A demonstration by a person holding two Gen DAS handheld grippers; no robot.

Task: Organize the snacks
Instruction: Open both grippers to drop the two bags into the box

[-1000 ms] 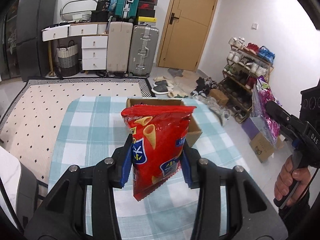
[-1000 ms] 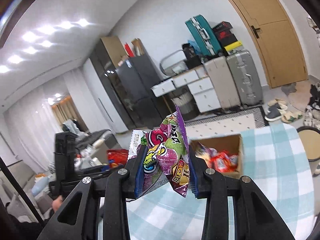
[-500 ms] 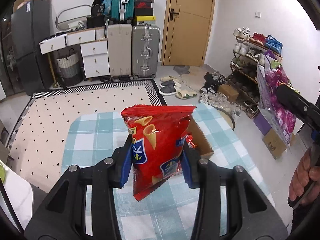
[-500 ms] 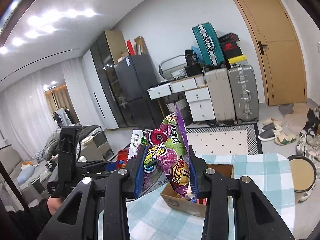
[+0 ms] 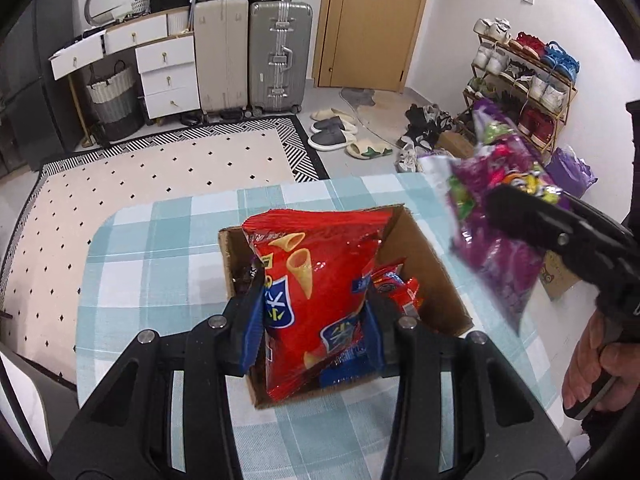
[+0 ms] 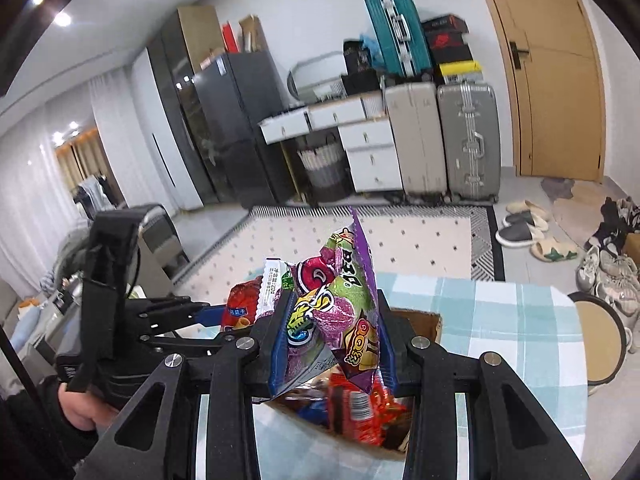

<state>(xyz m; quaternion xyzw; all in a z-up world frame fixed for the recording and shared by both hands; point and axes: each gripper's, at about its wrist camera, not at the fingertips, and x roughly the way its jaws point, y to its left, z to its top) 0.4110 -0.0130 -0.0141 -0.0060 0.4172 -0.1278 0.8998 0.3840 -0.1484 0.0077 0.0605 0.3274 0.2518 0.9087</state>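
My left gripper [image 5: 314, 322] is shut on a red bag of cone-shaped chips [image 5: 316, 280], which hangs over the open cardboard box [image 5: 432, 264] on the teal checked tablecloth [image 5: 160, 256]. Red snack packets [image 5: 396, 288] lie inside the box. My right gripper [image 6: 334, 344] is shut on a purple candy bag [image 6: 340, 312], held above the box's near side [image 6: 424, 320]. In the left wrist view that purple bag [image 5: 496, 220] hovers to the right of the box. In the right wrist view the left gripper's fingers [image 6: 176, 312] and the red bag [image 6: 240, 304] show on the left.
Beyond the table lie a dotted cream rug [image 5: 152, 176], suitcases [image 5: 280, 56], white drawers [image 5: 168, 72] and a wooden door [image 5: 372, 20]. A shoe rack [image 5: 524, 80] and loose shoes fill the right side. A round stool [image 6: 600, 344] stands by the table's right edge.
Both grippers have swung forward and tipped down toward the box, which now sits right under the red bag. The purple bag has come in close at the box's right side.
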